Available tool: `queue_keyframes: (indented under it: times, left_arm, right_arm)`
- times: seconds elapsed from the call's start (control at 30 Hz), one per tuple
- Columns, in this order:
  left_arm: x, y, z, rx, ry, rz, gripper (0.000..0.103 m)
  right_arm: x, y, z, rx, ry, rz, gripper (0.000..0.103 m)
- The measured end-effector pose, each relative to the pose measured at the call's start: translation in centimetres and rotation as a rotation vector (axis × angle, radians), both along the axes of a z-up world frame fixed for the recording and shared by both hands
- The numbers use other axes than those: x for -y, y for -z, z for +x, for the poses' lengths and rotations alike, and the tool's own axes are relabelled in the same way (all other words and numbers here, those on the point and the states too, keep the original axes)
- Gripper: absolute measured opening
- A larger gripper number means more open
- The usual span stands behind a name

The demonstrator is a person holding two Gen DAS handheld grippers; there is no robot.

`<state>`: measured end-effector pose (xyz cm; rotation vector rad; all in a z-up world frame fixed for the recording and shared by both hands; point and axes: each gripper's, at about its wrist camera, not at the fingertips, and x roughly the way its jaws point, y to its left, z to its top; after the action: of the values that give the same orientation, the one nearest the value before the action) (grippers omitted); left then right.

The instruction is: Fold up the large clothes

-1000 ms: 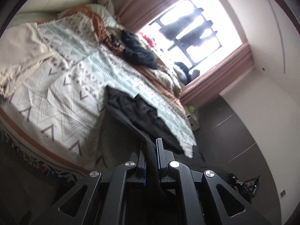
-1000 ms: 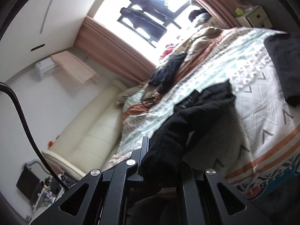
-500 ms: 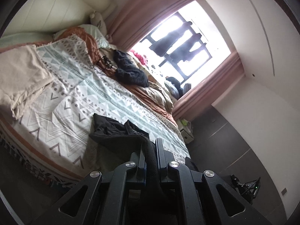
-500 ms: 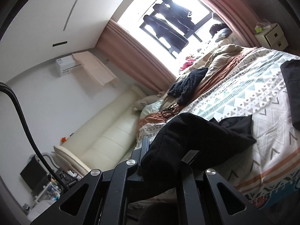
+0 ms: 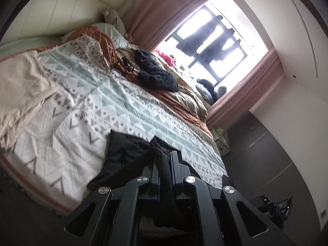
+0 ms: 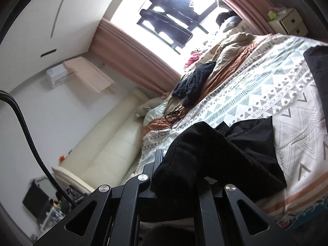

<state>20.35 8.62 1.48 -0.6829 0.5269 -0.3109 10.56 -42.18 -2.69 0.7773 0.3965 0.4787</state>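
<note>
Clearly the black garment (image 5: 131, 153) is the thing being worked: it lies on the patterned bedspread (image 5: 86, 106) near the foot edge of the bed, part of it spread flat and part drawn up off the cover toward the two tools. I judge it is held at two separate spots so the cloth can be stretched or carried over itself for a fold, with the loose remainder left on the bed to give a flat base to fold onto.

At one end, the left hand-held gripper (image 5: 164, 160) has its jaws pressed nearly together, pinching a thick rolled edge of the garment that runs down between them. At the other, the right hand-held gripper (image 6: 180, 164) is likewise all but closed; the black cloth bunches over and hides most of its jaws, so the exact bite is hard to see, but it appears to be clamped on a fold of the same garment.

Farther up the bed from the garment, toward the window (image 5: 215, 47), a dark knitted piece (image 5: 155, 73) lies on rumpled brown and beige bedding. A cream cloth (image 5: 22, 90) sits on the bedspread to the garment's far side, well apart from it. Beyond the bed's head end stands a pale padded headboard (image 6: 110, 145).
</note>
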Motion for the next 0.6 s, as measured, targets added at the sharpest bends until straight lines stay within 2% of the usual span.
queue_keyframes:
  times: [0.27,0.37,0.43,0.6]
  left_arm:
    - [2.2,-1.3,7.1,-0.014,-0.065,0.061,0.007]
    - [2.4,-0.8,10.1,-0.047,-0.101,0.064,0.007]
    - [2.3,-0.1,12.3,-0.077,-0.119,0.055,0.007]
    - [2.7,1.8,16.2,-0.131,-0.14,0.068,0.007]
  right_arm:
    - [1.5,-0.9,7.5,-0.037,0.089,0.037,0.008]
    - [1.4,-1.2,11.4,-0.065,0.119,0.023,0.008]
    - [1.5,-0.8,14.0,-0.095,0.132,0.049,0.008]
    - [1.7,1.7,19.5,-0.183,0.183,0.106,0.008]
